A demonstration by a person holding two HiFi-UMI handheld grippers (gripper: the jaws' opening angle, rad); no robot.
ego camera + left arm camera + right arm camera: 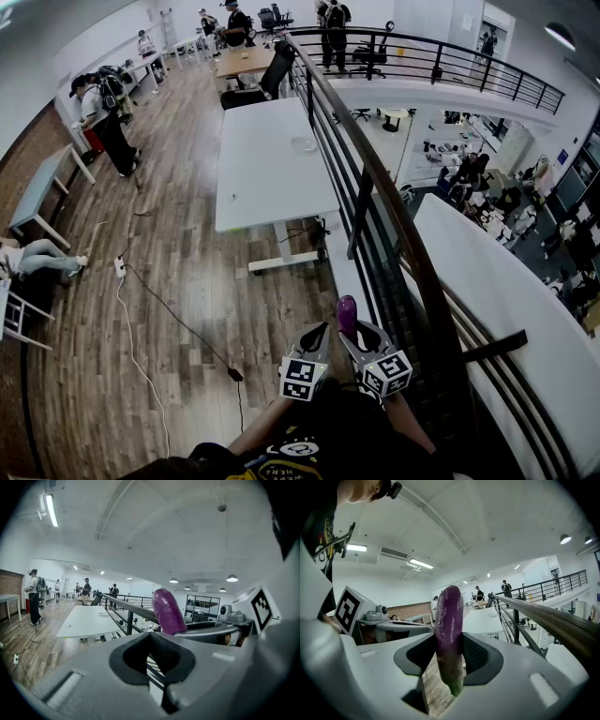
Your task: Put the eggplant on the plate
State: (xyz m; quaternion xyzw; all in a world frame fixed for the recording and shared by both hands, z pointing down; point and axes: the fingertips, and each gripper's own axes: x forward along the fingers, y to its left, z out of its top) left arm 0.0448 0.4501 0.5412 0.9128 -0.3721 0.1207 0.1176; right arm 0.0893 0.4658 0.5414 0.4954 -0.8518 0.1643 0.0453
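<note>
A purple eggplant [449, 620] stands upright between the pads of my right gripper [449, 653], which is shut on it. In the head view the eggplant [347, 314] sticks up between the two grippers, close in front of the person's body. My left gripper [317, 334] is just left of it, and its jaws are shut with nothing between them [152, 654]. The left gripper view shows the eggplant [168, 611] to the right of its jaws. A small clear plate [304, 143] lies on a long white table [262, 178] several steps ahead.
A dark railing with a wooden handrail [375, 178] runs along the right, with an open drop to a lower floor beyond it. A cable [178, 323] trails across the wooden floor. An office chair [267, 84] and several people stand further back.
</note>
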